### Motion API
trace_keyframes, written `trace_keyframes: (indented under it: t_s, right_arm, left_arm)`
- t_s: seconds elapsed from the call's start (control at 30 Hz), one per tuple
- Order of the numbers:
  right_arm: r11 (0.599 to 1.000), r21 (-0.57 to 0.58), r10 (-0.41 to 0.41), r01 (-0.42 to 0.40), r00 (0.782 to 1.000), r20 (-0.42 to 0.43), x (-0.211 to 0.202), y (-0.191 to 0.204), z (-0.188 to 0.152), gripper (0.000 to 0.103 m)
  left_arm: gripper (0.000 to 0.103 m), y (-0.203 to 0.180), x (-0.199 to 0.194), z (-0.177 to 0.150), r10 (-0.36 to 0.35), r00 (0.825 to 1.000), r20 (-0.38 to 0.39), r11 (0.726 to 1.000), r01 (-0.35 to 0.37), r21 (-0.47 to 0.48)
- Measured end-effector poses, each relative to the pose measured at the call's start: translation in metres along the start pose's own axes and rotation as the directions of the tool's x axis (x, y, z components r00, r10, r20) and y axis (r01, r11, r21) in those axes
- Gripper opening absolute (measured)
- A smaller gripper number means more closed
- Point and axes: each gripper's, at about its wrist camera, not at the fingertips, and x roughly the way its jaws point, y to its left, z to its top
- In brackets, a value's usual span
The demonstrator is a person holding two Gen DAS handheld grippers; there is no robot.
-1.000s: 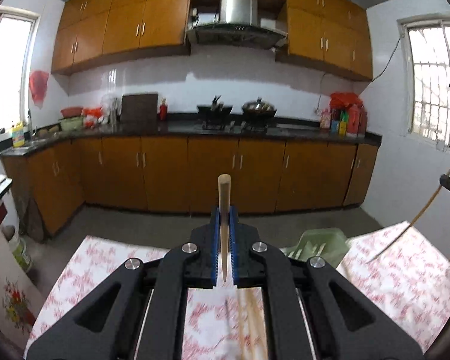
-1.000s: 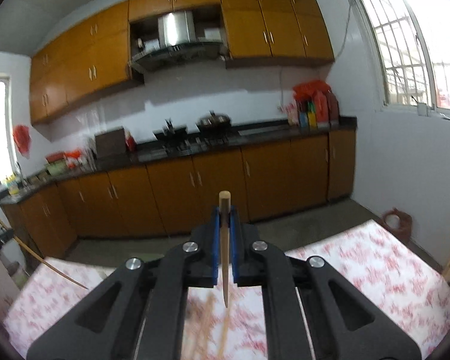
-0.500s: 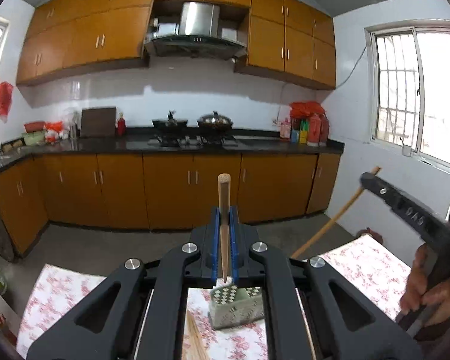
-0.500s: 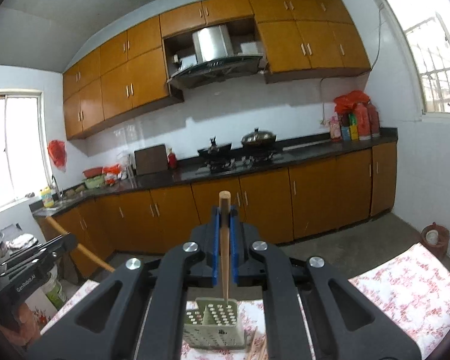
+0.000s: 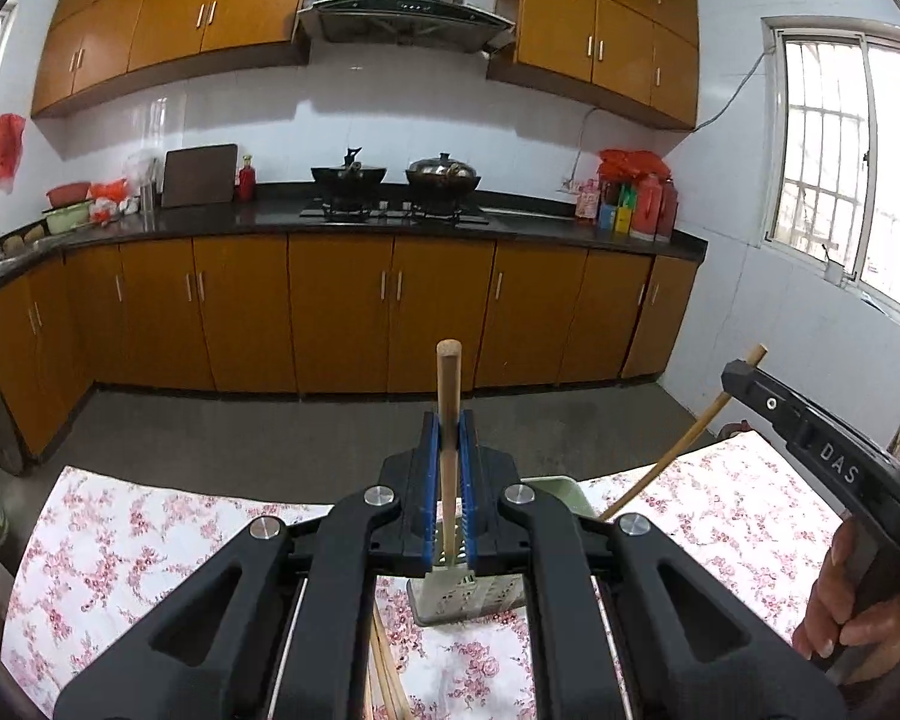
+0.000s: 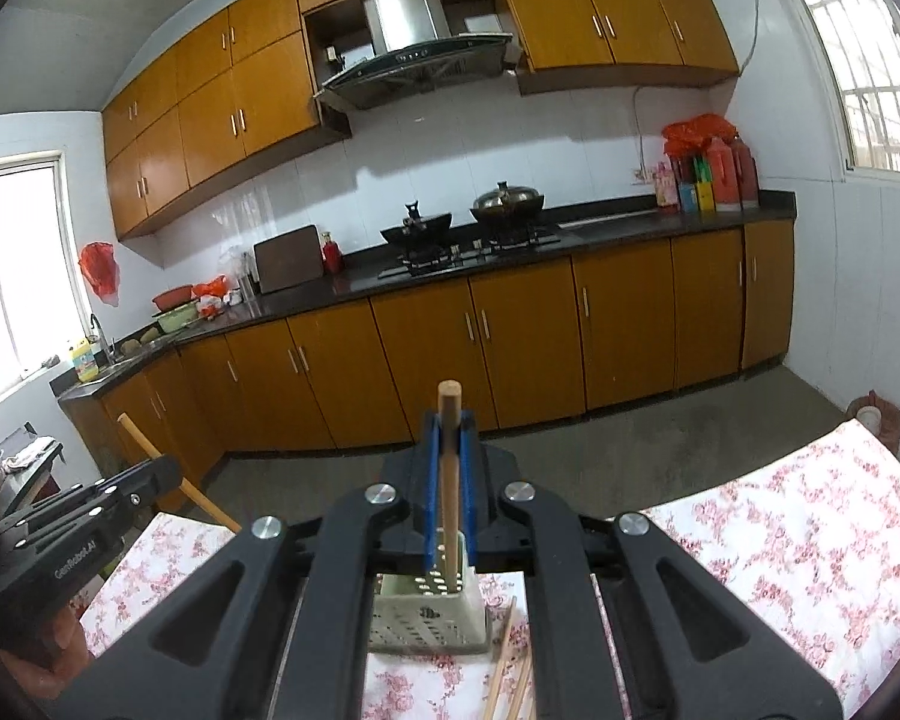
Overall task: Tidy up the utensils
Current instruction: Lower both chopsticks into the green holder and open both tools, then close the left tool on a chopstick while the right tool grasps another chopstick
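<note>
My left gripper (image 5: 448, 438) is shut on a wooden chopstick (image 5: 448, 402) that stands upright between its blue pads. My right gripper (image 6: 448, 444) is likewise shut on its own wooden chopstick (image 6: 449, 456). Both chopsticks hang with their lower tips just above or inside a pale green perforated utensil holder (image 6: 429, 618), (image 5: 468, 594) standing on the flowered tablecloth; whether they touch it I cannot tell. In the left wrist view the right gripper (image 5: 744, 369) comes in from the right, a hand (image 5: 840, 618) gripping its handle. The left gripper (image 6: 150, 468) shows at the left of the right wrist view.
Several loose chopsticks (image 6: 510, 666), (image 5: 384, 672) lie on the tablecloth (image 6: 780, 546) beside the holder. Beyond the table edge is bare grey floor, then brown kitchen cabinets (image 5: 342, 312) and a counter with pots. A small pot (image 6: 870, 417) sits on the floor at right.
Both grippers swung toward each other and sank, each still gripping its chopstick. The green holder came into the centre of both views and now sits right under the chopstick tips.
</note>
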Motion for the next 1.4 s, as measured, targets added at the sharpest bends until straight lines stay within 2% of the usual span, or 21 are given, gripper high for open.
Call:
trace_keyframes:
  t_s: [0.1,0.23,0.3,0.4,0.53,0.63,0.77,0.87,0.97,1.07,1.23,1.27,1.37,1.4]
  right_arm:
    - [1.000,0.001,-0.004,0.004,1.000,0.010,-0.006,0.001,-0.001,0.010]
    - [1.000,0.005,-0.016,0.016,0.999,0.032,-0.019,-0.003,0.001,0.021]
    - [1.000,0.014,-0.021,0.021,0.999,0.046,-0.031,-0.007,0.001,0.022]
    - [0.999,0.023,-0.044,0.043,0.998,0.052,-0.047,-0.014,-0.003,0.026]
    - [0.995,0.031,-0.092,0.091,0.996,0.014,-0.062,-0.031,-0.026,0.027]
    - [0.991,0.040,-0.129,0.131,0.990,-0.056,-0.061,-0.048,-0.058,0.027]
    - [0.980,0.050,-0.181,0.195,0.962,-0.205,-0.040,-0.071,-0.111,0.027]
    - [0.975,0.070,-0.176,0.212,0.923,-0.342,-0.018,-0.082,-0.160,0.027]
    - [0.977,0.064,-0.156,0.202,0.890,-0.428,-0.002,-0.078,-0.194,0.027]
    - [0.981,0.043,-0.148,0.190,0.870,-0.470,0.009,-0.068,-0.211,0.027]
    - [0.980,-0.009,-0.174,0.198,0.840,-0.514,0.028,-0.061,-0.223,0.026]
    - [0.978,-0.027,-0.192,0.207,0.843,-0.502,0.029,-0.060,-0.224,0.025]
    - [0.970,-0.070,-0.235,0.231,0.835,-0.497,0.030,-0.064,-0.224,0.008]
    - [0.971,-0.058,-0.231,0.233,0.836,-0.498,0.031,-0.068,-0.222,0.008]
  left_arm:
    - [0.007,0.003,-0.006,0.000,0.008,1.000,0.002,1.000,-0.008,-0.006]
    - [0.009,0.007,-0.017,0.005,0.014,1.000,0.016,1.000,-0.014,-0.009]
    - [0.011,0.007,-0.023,0.006,0.016,1.000,0.024,1.000,-0.016,-0.017]
    - [0.028,0.012,-0.041,0.004,0.024,0.999,0.045,0.999,-0.023,-0.035]
    - [0.031,0.023,-0.060,-0.008,0.039,0.998,0.053,0.998,-0.037,-0.047]
    - [0.031,0.030,-0.067,-0.022,0.062,0.997,0.043,0.997,-0.060,-0.050]
    - [0.031,0.044,-0.067,-0.058,0.113,0.994,-0.007,0.993,-0.113,-0.046]
    - [0.031,0.054,-0.059,-0.087,0.145,0.988,-0.061,0.988,-0.148,-0.047]
    - [0.031,0.064,-0.045,-0.117,0.167,0.976,-0.137,0.983,-0.176,-0.060]
    - [0.031,0.073,-0.036,-0.141,0.170,0.965,-0.201,0.979,-0.189,-0.081]
    - [0.031,0.078,-0.031,-0.166,0.160,0.956,-0.246,0.979,-0.186,-0.086]
    - [0.031,0.079,-0.029,-0.169,0.155,0.955,-0.253,0.980,-0.181,-0.084]
    - [0.031,0.075,-0.024,-0.177,0.143,0.952,-0.271,0.983,-0.168,-0.074]
    - [0.031,0.075,-0.023,-0.179,0.137,0.951,-0.278,0.984,-0.162,-0.071]
